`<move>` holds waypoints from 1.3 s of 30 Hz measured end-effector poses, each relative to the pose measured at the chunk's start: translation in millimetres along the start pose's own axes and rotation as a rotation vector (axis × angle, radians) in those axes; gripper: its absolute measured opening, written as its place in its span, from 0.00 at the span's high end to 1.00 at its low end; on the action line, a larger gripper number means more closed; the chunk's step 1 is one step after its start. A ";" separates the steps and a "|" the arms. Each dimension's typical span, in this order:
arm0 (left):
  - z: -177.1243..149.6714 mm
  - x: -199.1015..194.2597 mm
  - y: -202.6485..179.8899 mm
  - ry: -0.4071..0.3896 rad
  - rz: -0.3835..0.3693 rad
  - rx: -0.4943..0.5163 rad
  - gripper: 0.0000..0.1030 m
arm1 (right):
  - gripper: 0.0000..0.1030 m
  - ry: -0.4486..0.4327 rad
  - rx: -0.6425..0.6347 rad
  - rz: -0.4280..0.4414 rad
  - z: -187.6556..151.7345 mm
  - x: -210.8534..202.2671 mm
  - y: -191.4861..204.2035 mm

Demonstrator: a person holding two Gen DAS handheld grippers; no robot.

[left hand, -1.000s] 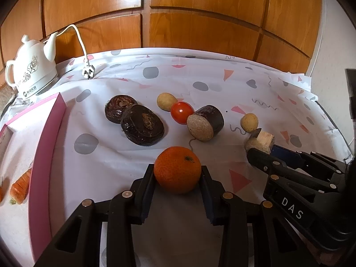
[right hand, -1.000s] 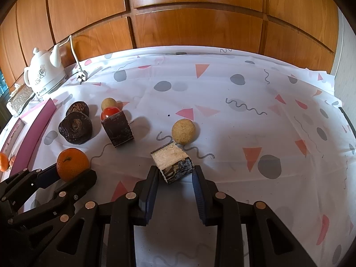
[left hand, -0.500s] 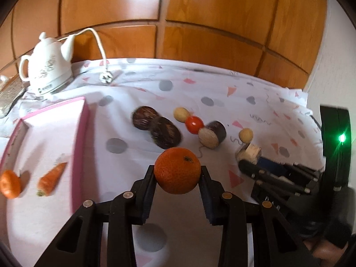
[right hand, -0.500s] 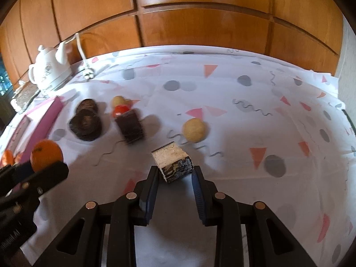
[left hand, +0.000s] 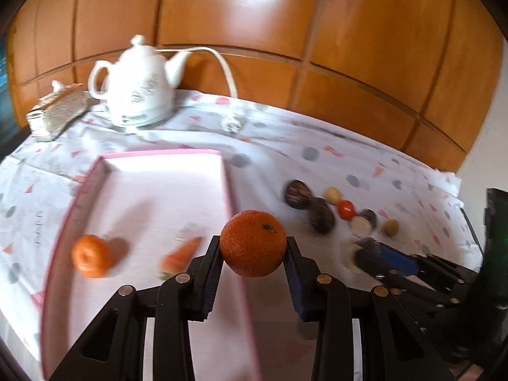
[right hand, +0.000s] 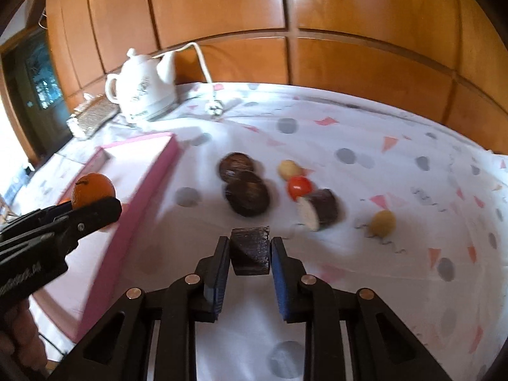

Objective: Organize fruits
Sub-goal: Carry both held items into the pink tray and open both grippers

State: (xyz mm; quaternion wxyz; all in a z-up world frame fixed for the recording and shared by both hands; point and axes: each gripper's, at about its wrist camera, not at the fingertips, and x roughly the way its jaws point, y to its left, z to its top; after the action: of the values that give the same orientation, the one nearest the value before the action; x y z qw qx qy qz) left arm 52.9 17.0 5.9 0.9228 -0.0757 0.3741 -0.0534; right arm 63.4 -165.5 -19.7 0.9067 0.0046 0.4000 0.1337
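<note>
My left gripper (left hand: 253, 255) is shut on an orange (left hand: 253, 243) and holds it in the air over the right rim of the pink tray (left hand: 226, 190). The tray holds a small orange (left hand: 91, 255) and a carrot piece (left hand: 179, 254). My right gripper (right hand: 250, 255) is shut on a dark cut chunk (right hand: 250, 250), lifted above the cloth. The left gripper with its orange (right hand: 92, 189) shows at the left of the right wrist view. Two dark round fruits (right hand: 246, 192), a tomato (right hand: 299, 186), a cut dark piece (right hand: 320, 212) and two yellow balls (right hand: 383, 222) lie on the cloth.
A white electric kettle (left hand: 139, 87) with its cord and plug (left hand: 233, 123) stands at the back. A woven box (left hand: 57, 114) sits at the back left. A wooden wall closes the far side. The right gripper (left hand: 390, 260) reaches in at the right.
Both grippers rose and swung left. The orange now hangs over the tray's right rim. The chunk in the right gripper turned and shows its dark side.
</note>
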 end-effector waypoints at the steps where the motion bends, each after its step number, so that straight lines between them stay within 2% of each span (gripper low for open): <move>1: 1.1 -1.6 7.3 -0.003 0.005 -0.013 0.63 | 0.75 -0.006 -0.002 0.011 1.3 -2.2 3.9; 7: 11.2 -3.9 54.6 -0.017 0.082 -0.083 0.63 | 0.75 -0.010 -0.029 0.170 14.7 -6.9 36.6; 13: 26.0 2.3 86.8 -0.010 0.118 -0.126 0.62 | 0.75 0.027 -0.082 0.320 21.5 -0.3 82.8; 14: 28.6 3.5 90.0 -0.005 0.115 -0.131 0.60 | 0.75 0.032 -0.093 0.338 22.2 1.4 90.8; 16: 32.8 3.1 94.9 -0.013 0.116 -0.154 0.49 | 0.75 0.054 -0.112 0.382 22.8 6.8 106.5; 18: 37.2 -0.8 99.2 -0.037 0.126 -0.167 0.47 | 0.74 0.071 -0.115 0.401 22.5 11.8 118.0; 25: 28.8 -9.6 102.7 -0.042 0.173 -0.183 0.47 | 0.69 0.064 -0.140 0.347 16.1 18.5 130.1; 30: 18.0 -13.8 91.1 -0.037 0.171 -0.163 0.47 | 0.69 0.048 -0.097 0.294 10.0 12.5 107.7; 39: 7.7 -16.2 53.9 -0.028 0.121 -0.089 0.45 | 0.67 0.014 -0.006 0.182 5.6 4.4 64.9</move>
State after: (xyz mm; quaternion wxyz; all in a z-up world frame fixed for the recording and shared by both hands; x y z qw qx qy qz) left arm 49.0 73.3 12.7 0.9252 -0.0947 0.3670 0.0201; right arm 54.8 -101.4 -11.5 0.8880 0.0371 0.4037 0.2168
